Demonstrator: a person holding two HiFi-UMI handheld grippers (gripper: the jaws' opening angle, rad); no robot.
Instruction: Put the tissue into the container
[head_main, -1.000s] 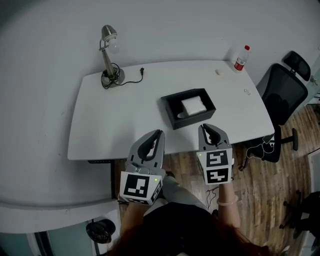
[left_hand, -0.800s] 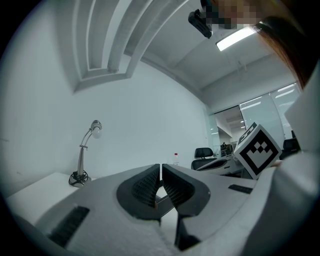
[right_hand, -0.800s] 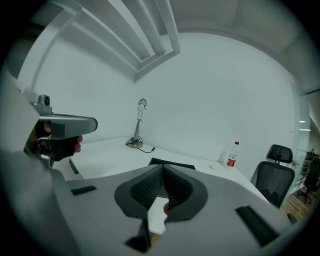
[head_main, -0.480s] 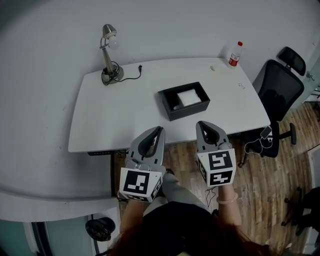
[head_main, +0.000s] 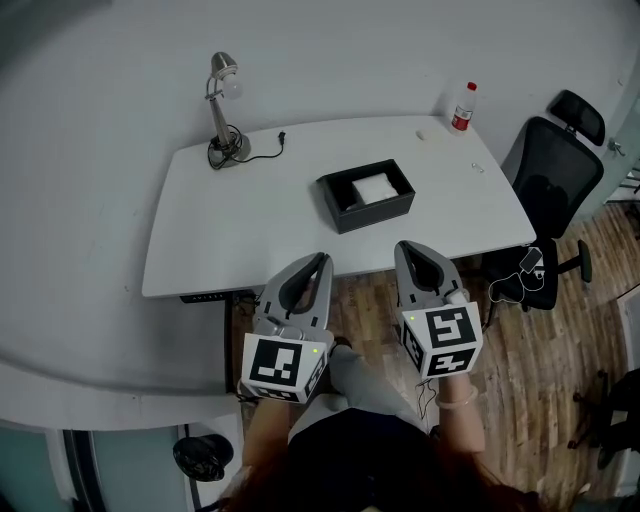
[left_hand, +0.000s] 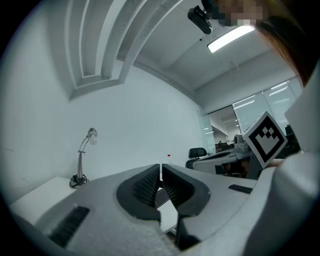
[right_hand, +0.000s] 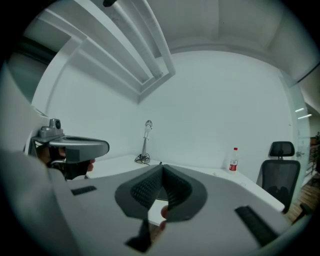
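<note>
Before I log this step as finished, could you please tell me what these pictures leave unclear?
Tissue: head view, too small to tell folded from crumpled.
Container: both gripper views, mostly hidden behind the shut jaws of the left gripper and right gripper.
Bottle label: head view, too small to read.
White specks on the table: head view, too small to identify.

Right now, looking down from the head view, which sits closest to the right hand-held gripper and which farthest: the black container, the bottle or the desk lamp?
1. Black container: mid-table, just ahead of the right hand-held gripper.
2. Bottle: far right corner of the table.
3. Desk lamp: far left corner, across from the gripper.
</note>
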